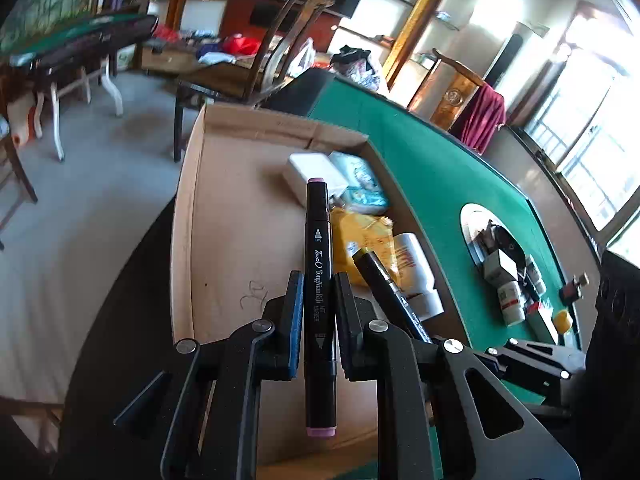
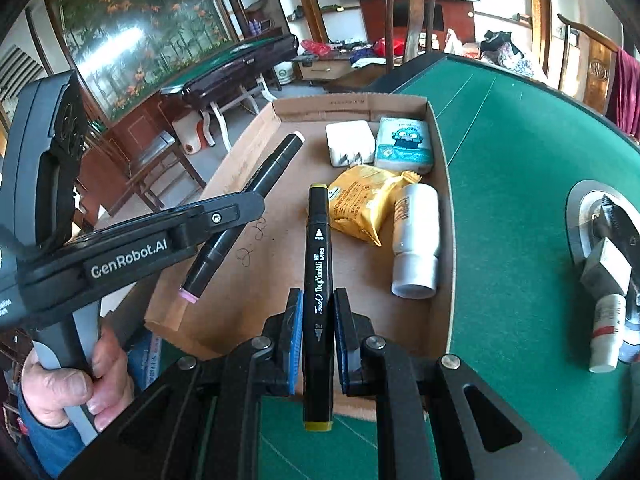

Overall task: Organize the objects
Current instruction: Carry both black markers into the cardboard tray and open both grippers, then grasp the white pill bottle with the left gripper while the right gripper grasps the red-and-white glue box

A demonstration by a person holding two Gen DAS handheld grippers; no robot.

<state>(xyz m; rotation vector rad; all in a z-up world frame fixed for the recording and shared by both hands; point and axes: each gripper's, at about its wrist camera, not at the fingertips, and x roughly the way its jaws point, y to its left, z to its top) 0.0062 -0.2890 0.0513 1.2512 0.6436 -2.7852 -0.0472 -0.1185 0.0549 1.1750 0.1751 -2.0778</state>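
Note:
In the left wrist view my left gripper [image 1: 319, 280] is shut on a black art marker with pink ends [image 1: 318, 220], held lengthwise over the open cardboard box [image 1: 224, 208]. My right gripper [image 2: 318, 300] is shut on a black marker with olive ends [image 2: 319, 248], also above the box [image 2: 442, 184]. The right wrist view shows the left gripper [image 2: 240, 208] at the left, a hand [image 2: 80, 380] on its handle, with the pink-ended marker [image 2: 276, 164] slanting out of it. The olive-ended marker [image 1: 380, 280] shows beside the left gripper's fingers.
Along the box's right side lie a white adapter [image 2: 348, 142], a tissue pack [image 2: 404, 144], a yellow snack bag [image 2: 360, 204] and a white bottle [image 2: 416, 236]. The box sits on a green felt table [image 2: 520, 160] whose round centre well [image 2: 608, 260] holds several small bottles and boxes.

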